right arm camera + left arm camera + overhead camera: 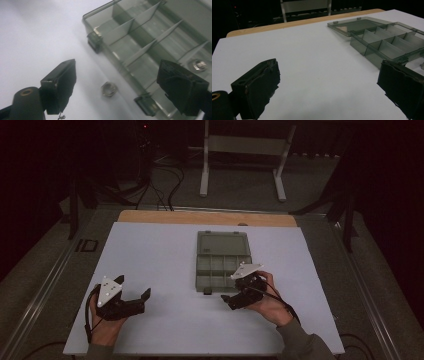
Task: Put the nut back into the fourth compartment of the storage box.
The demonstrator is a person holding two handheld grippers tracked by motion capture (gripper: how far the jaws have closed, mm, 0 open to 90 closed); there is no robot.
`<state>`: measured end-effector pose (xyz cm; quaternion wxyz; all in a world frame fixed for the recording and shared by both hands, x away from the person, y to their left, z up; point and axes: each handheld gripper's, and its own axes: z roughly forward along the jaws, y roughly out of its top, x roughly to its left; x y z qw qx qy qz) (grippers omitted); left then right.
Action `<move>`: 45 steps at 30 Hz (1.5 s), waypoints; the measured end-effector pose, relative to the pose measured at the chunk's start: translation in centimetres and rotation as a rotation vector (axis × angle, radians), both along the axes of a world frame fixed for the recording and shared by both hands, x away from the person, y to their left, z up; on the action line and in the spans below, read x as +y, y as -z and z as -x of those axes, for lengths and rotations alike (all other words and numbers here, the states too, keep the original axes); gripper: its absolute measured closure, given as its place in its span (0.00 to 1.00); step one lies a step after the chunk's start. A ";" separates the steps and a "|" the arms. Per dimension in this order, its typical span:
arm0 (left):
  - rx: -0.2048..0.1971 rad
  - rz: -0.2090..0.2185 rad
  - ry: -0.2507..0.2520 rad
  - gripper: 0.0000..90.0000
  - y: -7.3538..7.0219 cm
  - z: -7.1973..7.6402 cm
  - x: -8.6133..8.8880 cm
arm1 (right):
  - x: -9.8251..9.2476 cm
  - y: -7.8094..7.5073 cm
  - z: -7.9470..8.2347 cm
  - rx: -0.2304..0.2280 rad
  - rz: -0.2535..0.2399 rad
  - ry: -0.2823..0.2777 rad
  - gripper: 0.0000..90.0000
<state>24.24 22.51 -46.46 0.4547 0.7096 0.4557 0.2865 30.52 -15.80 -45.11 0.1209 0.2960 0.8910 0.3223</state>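
Right gripper (113, 90) astride nut (109, 89) beside box (140, 47).

- No text, label, brand, number or sign can be read on the compartment box (222, 262), the desk (150, 255) or the nut (109, 89).

A small metal hex nut (109, 89) lies flat on the white table (150, 255), its hole facing up, just outside the front wall of the organizer box (220, 265) and between that box's two front latches. The box is smoky, translucent plastic, open, with its lid (222, 242) laid flat behind it and thin dividers splitting it into compartments. A second nut (199, 65) sits inside one front compartment.
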 end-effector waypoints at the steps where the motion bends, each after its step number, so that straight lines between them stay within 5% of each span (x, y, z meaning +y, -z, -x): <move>1: 0.000 0.001 0.001 0.05 0.0 0.0 0.0 | 0.1 0.2 0.1 0.003 0.005 -0.010 0.19; 18: -0.004 0.001 -0.003 0.05 0.0 0.0 0.1 | 1.0 3.3 0.9 0.063 0.091 -0.102 0.38; 33: -0.001 -0.008 -0.003 0.05 0.0 0.0 0.1 | 1.4 5.1 -0.1 0.077 0.151 -0.102 0.55; 45: -0.001 -0.008 -0.006 0.05 0.1 0.0 0.1 | 1.2 5.2 -0.3 0.117 0.131 -0.120 0.68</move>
